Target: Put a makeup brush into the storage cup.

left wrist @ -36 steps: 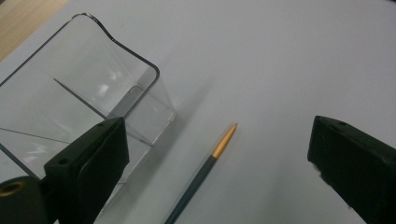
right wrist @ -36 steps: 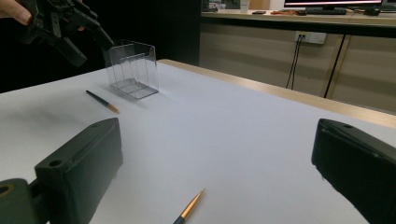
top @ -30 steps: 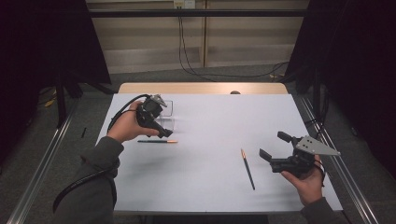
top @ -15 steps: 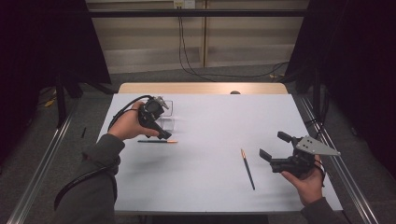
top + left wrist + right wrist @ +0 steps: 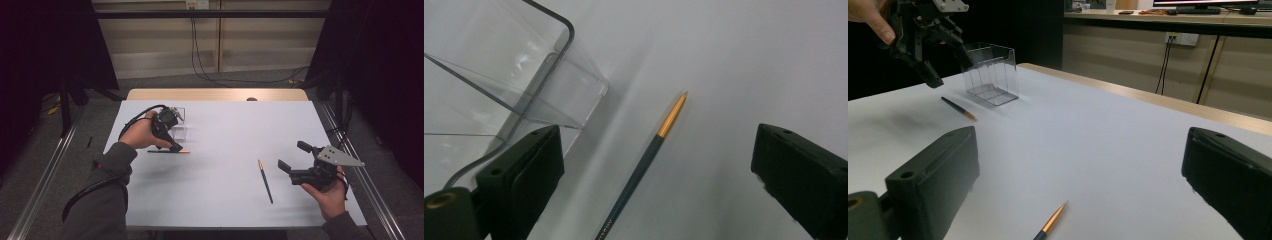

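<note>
A dark pencil with a gold end (image 5: pixel 169 151) lies at the table's left, just in front of a clear plastic box (image 5: pixel 179 126). My left gripper (image 5: pixel 172 144) hovers right over this pencil, tilted down, jaws open. In the left gripper view the pencil (image 5: pixel 644 165) runs between the open jaws of the left gripper (image 5: pixel 656 137), and the box (image 5: pixel 524 75) is at the upper left. A second pencil (image 5: pixel 265 181) lies right of centre. My right gripper (image 5: pixel 292 155) is held open just to its right, empty. The right gripper view has that pencil's tip (image 5: pixel 1050 225) low between the jaws.
The white table top (image 5: pixel 230 130) has a wooden strip along its far edge (image 5: pixel 215 95). In the right gripper view the left gripper (image 5: pixel 923 35), the far pencil (image 5: pixel 959 109) and the box (image 5: pixel 990 75) are across the table. Metal rails run along both sides.
</note>
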Demonstrator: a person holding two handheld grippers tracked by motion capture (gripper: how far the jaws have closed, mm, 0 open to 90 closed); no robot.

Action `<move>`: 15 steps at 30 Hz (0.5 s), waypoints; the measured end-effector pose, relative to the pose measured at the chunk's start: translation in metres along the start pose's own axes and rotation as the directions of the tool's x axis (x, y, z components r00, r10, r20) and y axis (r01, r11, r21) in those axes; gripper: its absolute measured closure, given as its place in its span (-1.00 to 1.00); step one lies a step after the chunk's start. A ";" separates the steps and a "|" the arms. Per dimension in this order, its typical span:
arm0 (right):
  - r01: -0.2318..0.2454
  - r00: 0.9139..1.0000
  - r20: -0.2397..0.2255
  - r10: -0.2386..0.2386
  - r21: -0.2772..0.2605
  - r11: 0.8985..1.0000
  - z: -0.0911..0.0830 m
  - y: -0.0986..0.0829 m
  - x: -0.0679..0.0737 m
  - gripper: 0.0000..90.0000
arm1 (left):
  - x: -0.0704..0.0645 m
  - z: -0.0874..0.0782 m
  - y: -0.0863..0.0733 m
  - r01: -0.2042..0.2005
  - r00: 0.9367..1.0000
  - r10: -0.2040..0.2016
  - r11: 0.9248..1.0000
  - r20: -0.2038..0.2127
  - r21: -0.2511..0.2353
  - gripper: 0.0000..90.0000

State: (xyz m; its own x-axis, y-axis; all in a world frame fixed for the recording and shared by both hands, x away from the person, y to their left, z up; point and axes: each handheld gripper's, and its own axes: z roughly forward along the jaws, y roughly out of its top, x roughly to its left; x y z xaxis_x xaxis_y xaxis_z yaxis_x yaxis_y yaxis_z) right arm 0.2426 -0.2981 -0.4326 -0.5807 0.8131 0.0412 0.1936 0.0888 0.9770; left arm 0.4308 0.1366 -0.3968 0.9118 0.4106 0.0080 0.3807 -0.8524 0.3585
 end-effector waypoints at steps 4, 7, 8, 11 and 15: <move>-0.001 1.000 -0.004 0.001 0.002 1.000 0.000 0.000 0.000 -0.97 | 0.002 0.003 -0.002 -0.009 1.000 0.009 0.999 0.003 0.033 -0.85; -0.002 1.000 -0.003 0.002 0.004 1.000 0.001 0.000 0.000 -0.97 | 0.002 0.008 -0.003 0.009 1.000 -0.009 1.000 -0.012 0.023 -0.84; -0.003 1.000 -0.002 0.003 0.003 1.000 0.001 0.000 0.000 -0.97 | 0.004 0.008 -0.003 -0.012 1.000 0.012 0.999 -0.009 0.049 -0.84; -0.003 1.000 -0.002 0.003 0.005 1.000 0.001 -0.001 0.000 -0.97 | 0.004 0.011 -0.004 -0.014 1.000 0.015 0.998 -0.008 0.064 -0.83; -0.004 1.000 -0.004 0.004 0.004 1.000 0.001 -0.001 0.000 -0.97 | 0.007 0.012 -0.005 -0.034 0.999 0.035 0.995 -0.005 0.098 -0.77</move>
State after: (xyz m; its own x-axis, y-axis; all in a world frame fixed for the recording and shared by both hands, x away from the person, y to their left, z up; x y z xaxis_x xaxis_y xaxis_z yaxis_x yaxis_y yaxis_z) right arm 0.2433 -0.2973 -0.4338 -0.5829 0.8113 0.0460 0.1990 0.0876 0.9761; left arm 0.4375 0.1400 -0.4100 0.9237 0.3824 0.0247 0.3628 -0.8934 0.2650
